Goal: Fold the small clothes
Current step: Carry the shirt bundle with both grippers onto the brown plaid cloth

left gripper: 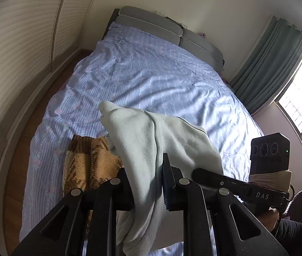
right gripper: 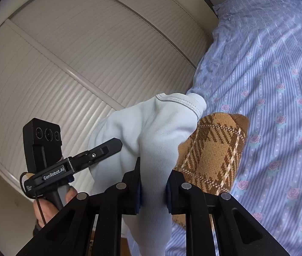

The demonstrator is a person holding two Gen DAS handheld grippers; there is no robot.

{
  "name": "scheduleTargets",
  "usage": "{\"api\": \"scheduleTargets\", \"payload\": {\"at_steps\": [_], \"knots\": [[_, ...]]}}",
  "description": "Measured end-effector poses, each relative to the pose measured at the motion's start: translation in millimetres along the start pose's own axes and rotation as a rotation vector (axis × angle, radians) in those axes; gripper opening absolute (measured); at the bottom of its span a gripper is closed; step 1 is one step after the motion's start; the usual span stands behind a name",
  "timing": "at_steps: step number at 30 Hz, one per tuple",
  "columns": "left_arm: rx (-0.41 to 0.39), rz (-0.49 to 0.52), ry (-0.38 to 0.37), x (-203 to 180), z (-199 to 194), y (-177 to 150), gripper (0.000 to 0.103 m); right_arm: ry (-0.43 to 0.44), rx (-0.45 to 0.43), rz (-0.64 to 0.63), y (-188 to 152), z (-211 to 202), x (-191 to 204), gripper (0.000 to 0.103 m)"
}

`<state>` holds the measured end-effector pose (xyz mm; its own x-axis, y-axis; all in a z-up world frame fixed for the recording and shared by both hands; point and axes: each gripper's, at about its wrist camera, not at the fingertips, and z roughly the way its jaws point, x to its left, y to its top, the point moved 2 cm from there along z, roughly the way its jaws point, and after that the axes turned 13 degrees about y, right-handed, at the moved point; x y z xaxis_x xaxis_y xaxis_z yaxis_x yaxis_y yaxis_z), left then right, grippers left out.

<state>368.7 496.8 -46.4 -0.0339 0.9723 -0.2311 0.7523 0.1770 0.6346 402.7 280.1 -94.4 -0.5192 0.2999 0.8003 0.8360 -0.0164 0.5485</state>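
Observation:
A pale mint-white garment [left gripper: 151, 145] is held up off the bed between both grippers. My left gripper [left gripper: 145, 183] is shut on a bunch of its fabric, which drapes over and below the jaws. My right gripper [right gripper: 153, 183] is shut on another part of the same garment [right gripper: 151, 132], whose stitched hem sticks up above the jaws. The right gripper shows in the left wrist view [left gripper: 212, 177], pinching the cloth's right side. The left gripper shows in the right wrist view [right gripper: 108, 147], at the cloth's left side.
A folded brown plaid knit [left gripper: 89, 164] lies on the bed just beneath the garment; it also shows in the right wrist view [right gripper: 212, 149]. The bed [left gripper: 151, 74] has a blue striped floral sheet. A slatted wardrobe [right gripper: 76, 53] stands left, with curtains and a window [left gripper: 300, 98] to the right.

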Motion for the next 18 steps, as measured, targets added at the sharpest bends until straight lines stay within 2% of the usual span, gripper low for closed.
{"api": "scheduleTargets", "payload": {"at_steps": [4,8,12,13,15,18], "knots": [[0.062,-0.006,0.013,20.0,53.8,-5.4,0.021,-0.061,0.019,0.046,-2.8,27.0,-36.1,0.018],[0.129,-0.037,0.025,36.0,96.4,-24.2,0.022,-0.104,0.058,0.085,-11.4,42.0,-74.6,0.02],[0.103,-0.074,0.032,44.8,101.3,-36.9,0.04,-0.072,0.045,0.09,-16.1,38.0,-84.9,0.023],[0.098,-0.079,0.042,46.4,99.3,-38.1,0.046,-0.073,0.048,0.081,-16.3,37.6,-83.8,0.024],[0.086,-0.082,0.065,48.8,92.8,-39.3,0.052,-0.097,0.06,0.047,-16.2,36.3,-76.1,0.029],[0.064,-0.077,0.104,49.0,76.4,-39.7,0.054,-0.174,0.068,-0.036,-13.4,32.1,-60.8,0.048]]}}
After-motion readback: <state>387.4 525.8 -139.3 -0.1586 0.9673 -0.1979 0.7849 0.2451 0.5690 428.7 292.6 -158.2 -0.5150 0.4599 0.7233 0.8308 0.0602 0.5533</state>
